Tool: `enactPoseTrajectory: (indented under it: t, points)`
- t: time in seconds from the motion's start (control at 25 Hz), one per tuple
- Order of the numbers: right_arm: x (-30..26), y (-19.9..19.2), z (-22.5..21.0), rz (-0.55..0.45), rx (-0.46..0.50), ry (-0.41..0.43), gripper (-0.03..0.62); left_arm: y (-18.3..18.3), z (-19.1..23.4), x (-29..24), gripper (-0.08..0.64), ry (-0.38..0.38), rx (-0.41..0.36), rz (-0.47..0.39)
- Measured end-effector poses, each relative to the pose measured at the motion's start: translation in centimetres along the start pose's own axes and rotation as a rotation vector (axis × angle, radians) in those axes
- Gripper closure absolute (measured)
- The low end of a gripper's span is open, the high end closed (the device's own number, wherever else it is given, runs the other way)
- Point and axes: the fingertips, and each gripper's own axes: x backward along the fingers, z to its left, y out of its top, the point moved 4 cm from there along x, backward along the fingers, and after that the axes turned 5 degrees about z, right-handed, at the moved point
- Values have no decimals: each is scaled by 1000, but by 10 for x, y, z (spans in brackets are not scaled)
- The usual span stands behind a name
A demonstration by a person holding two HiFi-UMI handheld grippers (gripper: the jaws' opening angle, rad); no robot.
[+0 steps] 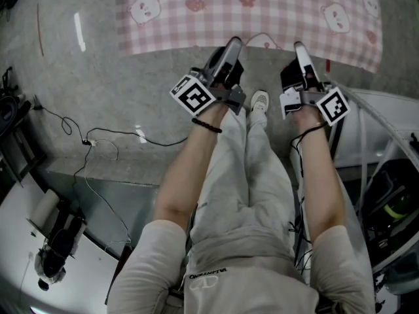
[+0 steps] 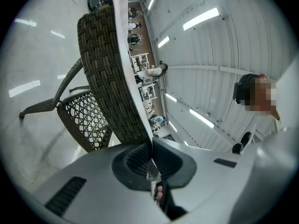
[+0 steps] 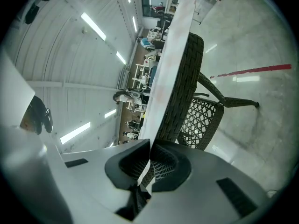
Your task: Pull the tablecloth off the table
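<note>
**Both tongs pinched on tablecloth hem; cloth lies on surface**

Left tongs [image 2: 150,147]: jaws pressed together on the thin edge of the tablecloth [image 2: 122,41]. In the left gripper view the cloth runs as a pale strip from the jaw line up along the woven rim of the surface [image 2: 105,69]. A fingertip shows just below the jaws.

Right tongs [image 3: 149,148]: jaws likewise pressed together, pinching the cloth hem. In the right gripper view the cloth passes from the jaws up over the dark wicker rim.

Head view: the two tongs sit side by side at the near hem of the cloth, left tongs near the middle of the hem, right tongs toward its right end. The cloth is pink check with bear faces and covers the surface across the top of the view. Each of the tongs carries a marker cube [image 1: 194,95] at the wrist end. The left wrist bears a dark band [image 1: 207,125].

Surroundings: a wicker chair [image 2: 84,120] with an open lattice seat stands beside the surface, seen in both gripper views. The floor [image 1: 98,90] is grey and speckled. A thin cable [image 1: 98,136] trails over it at the left. A red line [image 3: 252,70] marks the floor past the chair. One shoe [image 1: 260,100] shows between the forearms.
</note>
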Motion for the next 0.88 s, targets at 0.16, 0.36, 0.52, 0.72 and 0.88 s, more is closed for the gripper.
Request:
enactPoseTrajectory:
  t: [0.16, 0.36, 0.52, 0.72, 0.88]
  points:
    - [1, 0, 2, 2, 5, 1, 581, 1, -2, 0, 557, -7, -1, 2]
    - [0, 0, 1, 3, 1, 5, 581, 0, -1, 0, 557, -12, 2, 0]
    - [0, 0, 0, 6, 1, 3, 581, -1, 0, 1, 557, -16, 20, -2]
    - [0, 0, 0, 7, -2, 1, 581, 0, 0, 0, 557, -11, 3, 1]
    - [-1, 1, 0, 11, -2, 1, 581, 0, 0, 0, 557, -9, 8, -1]
